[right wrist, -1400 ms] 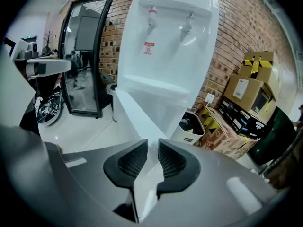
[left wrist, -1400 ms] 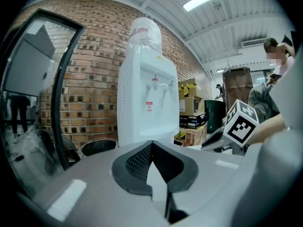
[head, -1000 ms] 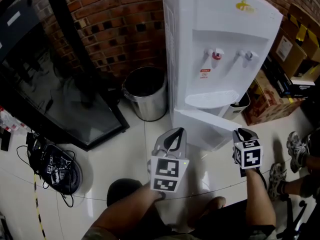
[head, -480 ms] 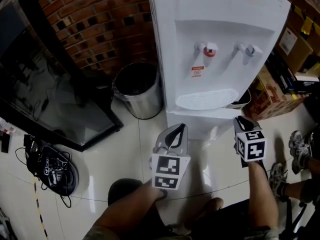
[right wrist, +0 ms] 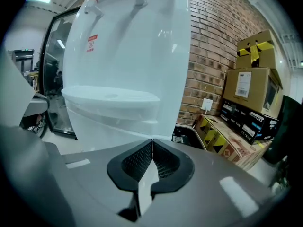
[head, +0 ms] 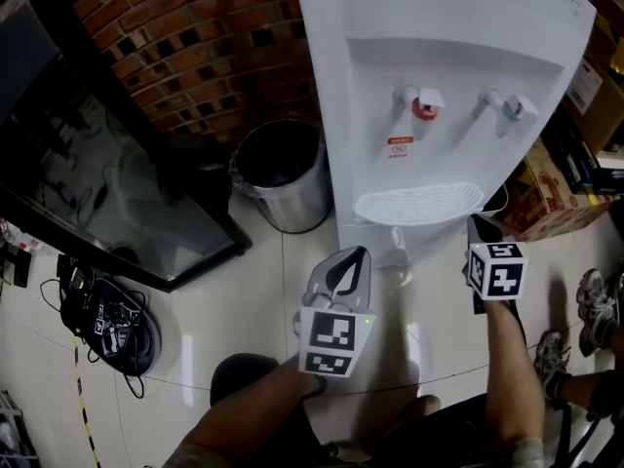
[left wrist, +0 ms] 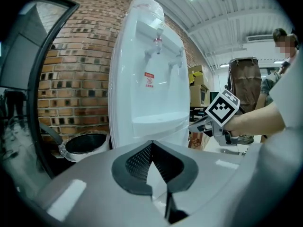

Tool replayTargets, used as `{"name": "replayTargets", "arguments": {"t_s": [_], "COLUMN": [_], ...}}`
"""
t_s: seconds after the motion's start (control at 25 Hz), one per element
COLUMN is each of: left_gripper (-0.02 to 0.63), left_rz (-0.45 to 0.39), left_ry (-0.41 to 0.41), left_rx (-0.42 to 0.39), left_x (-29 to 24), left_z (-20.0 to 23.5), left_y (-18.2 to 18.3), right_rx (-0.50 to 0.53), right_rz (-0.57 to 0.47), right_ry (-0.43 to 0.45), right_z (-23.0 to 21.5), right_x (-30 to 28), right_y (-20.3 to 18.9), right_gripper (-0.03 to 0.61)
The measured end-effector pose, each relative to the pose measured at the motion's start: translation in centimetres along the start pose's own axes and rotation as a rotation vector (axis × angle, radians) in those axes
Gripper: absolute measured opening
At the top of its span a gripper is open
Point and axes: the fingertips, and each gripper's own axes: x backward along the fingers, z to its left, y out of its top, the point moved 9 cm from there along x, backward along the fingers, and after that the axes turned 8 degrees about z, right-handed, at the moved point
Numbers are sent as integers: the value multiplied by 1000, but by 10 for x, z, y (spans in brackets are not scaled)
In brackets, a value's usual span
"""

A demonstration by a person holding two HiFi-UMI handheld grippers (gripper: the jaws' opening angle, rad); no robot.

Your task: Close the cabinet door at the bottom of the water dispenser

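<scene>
The white water dispenser (head: 439,96) stands against the brick wall. Its bottom cabinet door (head: 390,247) lies flush with the body and is mostly hidden under the drip tray (head: 419,203). My right gripper (head: 480,227) is shut on nothing, its tip close to the dispenser's lower right front. In the right gripper view, my right gripper (right wrist: 152,141) points at the door (right wrist: 109,126) below the tray. My left gripper (head: 349,261) is shut and empty, a little in front of the door's left side. In the left gripper view, my left gripper (left wrist: 151,143) faces the dispenser (left wrist: 147,79).
A steel waste bin (head: 283,174) stands left of the dispenser. Left of that stands a black glass-fronted cabinet (head: 97,174), with a cable bundle (head: 107,320) on the floor. Cardboard boxes (head: 556,203) sit at the right. A bystander's shoes (head: 590,300) are at the right edge.
The cabinet door, which stood out open from the dispenser, has swung in flush. My right gripper has moved toward the dispenser with it. The left gripper has shifted slightly forward.
</scene>
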Motion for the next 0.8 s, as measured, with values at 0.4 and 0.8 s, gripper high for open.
{"name": "replayTargets", "arguments": {"t_s": [0.4, 0.8], "left_gripper": [0, 0], "left_rz": [-42, -153], "left_ry": [11, 61], "left_rx": [23, -3], "left_x": [24, 144], "left_z": [13, 64], "left_y": [12, 27], "right_rx": [-18, -29], "right_rz": [-15, -456], "right_ry": [-7, 3], "right_z": [5, 99], "right_x": [11, 189], "right_y": [2, 67], "right_gripper": [2, 0]}}
